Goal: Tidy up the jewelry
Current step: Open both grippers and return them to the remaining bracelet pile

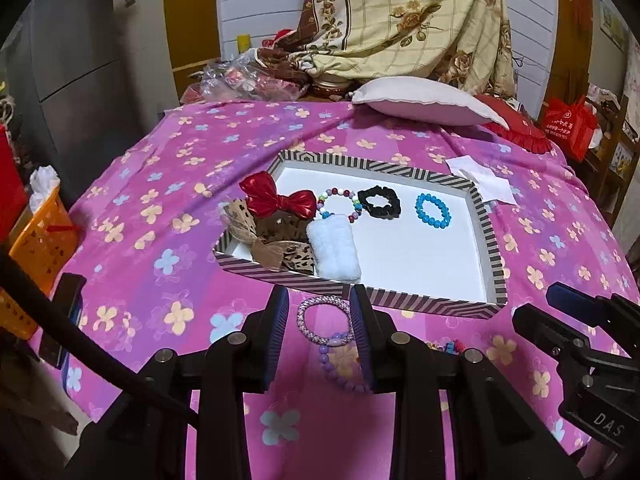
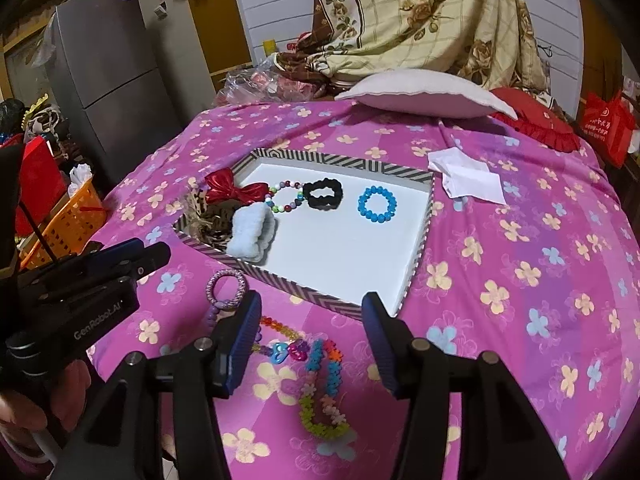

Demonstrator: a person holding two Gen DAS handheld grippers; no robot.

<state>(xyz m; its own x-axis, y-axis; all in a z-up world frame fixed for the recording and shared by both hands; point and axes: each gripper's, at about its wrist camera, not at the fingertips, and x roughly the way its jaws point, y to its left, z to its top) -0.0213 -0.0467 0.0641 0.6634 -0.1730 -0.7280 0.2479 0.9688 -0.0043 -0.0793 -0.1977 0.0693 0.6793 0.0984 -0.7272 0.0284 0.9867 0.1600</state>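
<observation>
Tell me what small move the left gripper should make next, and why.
Probably lower the open left gripper onto the sparkly pink bracelet between its fingers; it lies on the bedspread outside the striped tray.

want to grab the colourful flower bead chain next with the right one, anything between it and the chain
Nothing visible does. The flower bead chain lies on the bedspread, framed by the right hand-held gripper's open jaws. The sparkly pink bracelet sits off to the left.

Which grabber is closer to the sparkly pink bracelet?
Left. The left gripper has the sparkly pink bracelet right between its open fingers. The right gripper is off to the bracelet's right, over the colourful flower beads.
</observation>
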